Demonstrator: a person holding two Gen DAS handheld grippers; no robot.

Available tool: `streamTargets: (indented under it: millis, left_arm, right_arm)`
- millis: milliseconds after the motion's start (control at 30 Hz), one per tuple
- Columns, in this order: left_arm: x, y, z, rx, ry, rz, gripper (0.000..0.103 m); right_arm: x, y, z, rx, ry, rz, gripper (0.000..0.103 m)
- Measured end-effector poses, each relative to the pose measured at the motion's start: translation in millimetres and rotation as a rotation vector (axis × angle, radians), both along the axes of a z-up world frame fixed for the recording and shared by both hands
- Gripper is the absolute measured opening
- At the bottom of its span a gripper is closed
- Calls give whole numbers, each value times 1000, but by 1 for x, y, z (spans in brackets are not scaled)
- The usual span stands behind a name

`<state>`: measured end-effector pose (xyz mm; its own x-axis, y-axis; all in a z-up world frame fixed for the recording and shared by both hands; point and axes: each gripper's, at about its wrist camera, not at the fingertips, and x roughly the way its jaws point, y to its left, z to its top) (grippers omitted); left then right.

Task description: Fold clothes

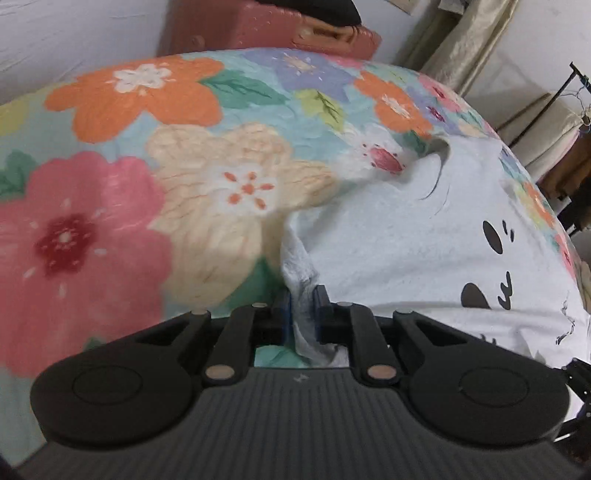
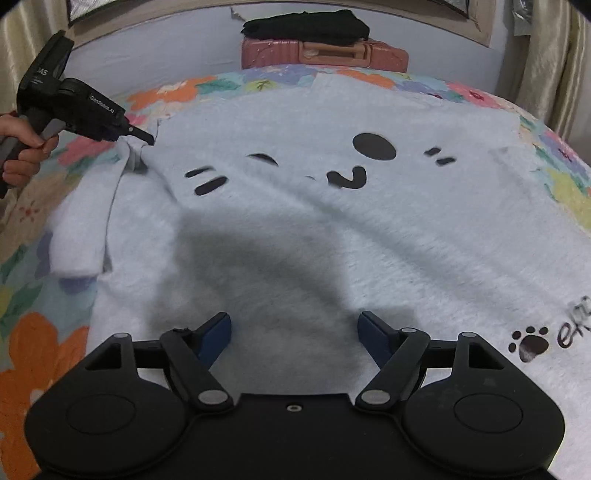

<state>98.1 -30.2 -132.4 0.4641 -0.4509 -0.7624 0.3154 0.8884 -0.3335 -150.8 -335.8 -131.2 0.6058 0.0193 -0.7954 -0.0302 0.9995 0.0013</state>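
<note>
On the bed, the left wrist view shows the left gripper (image 1: 302,314) with its blue-padded jaws clamped on a bunched fold at the edge of the white T-shirt (image 1: 424,251). The fabric is soft, matte and slightly fuzzy, with a black cartoon face printed on it. It lies to the right, on a quilted floral bedspread (image 1: 147,184) with large orange, pink and cream flowers. A pink hard-shell suitcase (image 1: 258,29) stands at the far edge.

From the right wrist view, the right gripper (image 2: 294,336) hangs over the near part of the T-shirt with jaws spread wide and nothing between them. The garment lies mostly flat, face print upward, its long axis running near to far. One short sleeve (image 2: 81,236) lies at the left. At far left, a hand (image 2: 22,147) holds the left gripper, which pinches a gathered bunch of cloth near the shoulder. Folded black clothing (image 2: 306,24) rests on the suitcase.
</note>
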Motion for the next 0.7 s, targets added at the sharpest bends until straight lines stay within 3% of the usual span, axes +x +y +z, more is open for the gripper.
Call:
streamTargets:
  millis: [133,200,267,433,533,600,667,700]
  left_arm:
    - [-17,5,20,89,-96,-33,23]
    - [-29,15,28,49,-84,-68,28]
    - [-46,18,34,20,-73,-114,44]
    - [-93,10,35,-16,-29,-263,46]
    - [-118,-6,31,-20,-8,-378,56]
    - [-135,-19,28,31,-50,-447,66]
    - [-146,-31,22,117,-100,-482,83]
    - [-150,-38,18,157,-116,-498,83]
  right_arm:
    - [-12,3,4,2,17,-18,80]
    - [-21,10,10,-13,17,-20,80]
    - [-32,19,16,-33,8,-4,80]
    - [-58,45,28,1,-10,45,80]
    - [-66,61,26,38,4,94,80]
    - [-70,75,21,14,18,129,80]
    - [-69,88,12,-43,34,158,80]
    - [-68,92,9,-68,42,167,80]
